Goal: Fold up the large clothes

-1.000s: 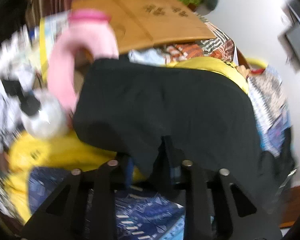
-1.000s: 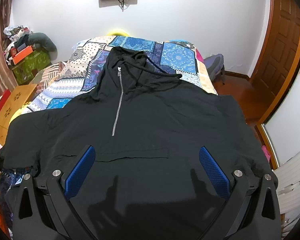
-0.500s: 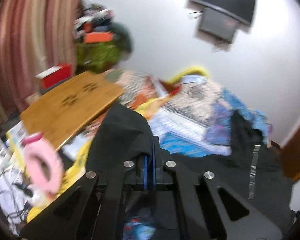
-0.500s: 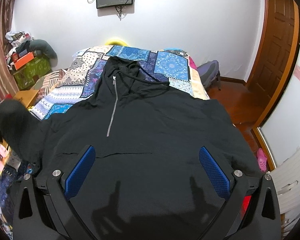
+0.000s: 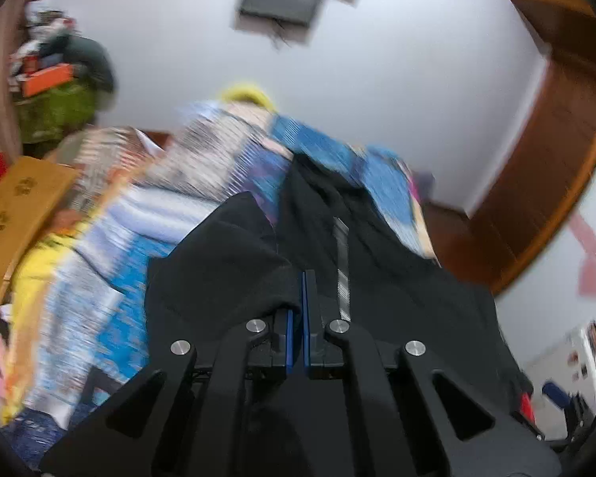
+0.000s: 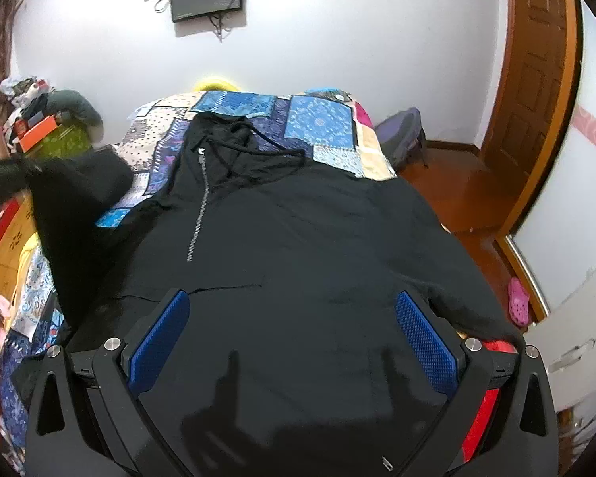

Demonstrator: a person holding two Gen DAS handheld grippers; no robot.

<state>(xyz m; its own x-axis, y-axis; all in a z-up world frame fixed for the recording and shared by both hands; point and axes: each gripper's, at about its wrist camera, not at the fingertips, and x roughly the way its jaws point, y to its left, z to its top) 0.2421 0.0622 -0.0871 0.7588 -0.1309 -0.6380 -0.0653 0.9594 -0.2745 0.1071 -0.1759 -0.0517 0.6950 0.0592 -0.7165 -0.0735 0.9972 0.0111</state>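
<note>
- Your left gripper [image 5: 301, 298] is clamped on the black sleeve [image 5: 218, 270], lifted over the bed's [image 6: 322, 119] left edge.
- The hoodie [image 6: 298, 238] lies flat, hood toward the far edge; its zipper line [image 6: 198, 206] sits rightward of that sleeve.
- Your right gripper [image 6: 292, 334] hangs wide open and empty above the hem.

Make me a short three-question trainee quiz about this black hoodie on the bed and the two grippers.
1. True or false: the right gripper has open jaws above the black zip-front hoodie.
2. Which part of the hoodie does the left gripper grip?
A. its hood
B. its sleeve
C. its zip
3. Fill in: the hoodie lies on a ____ bedspread.

Key: 1 true; 2 B; 3 patchwork.
</note>
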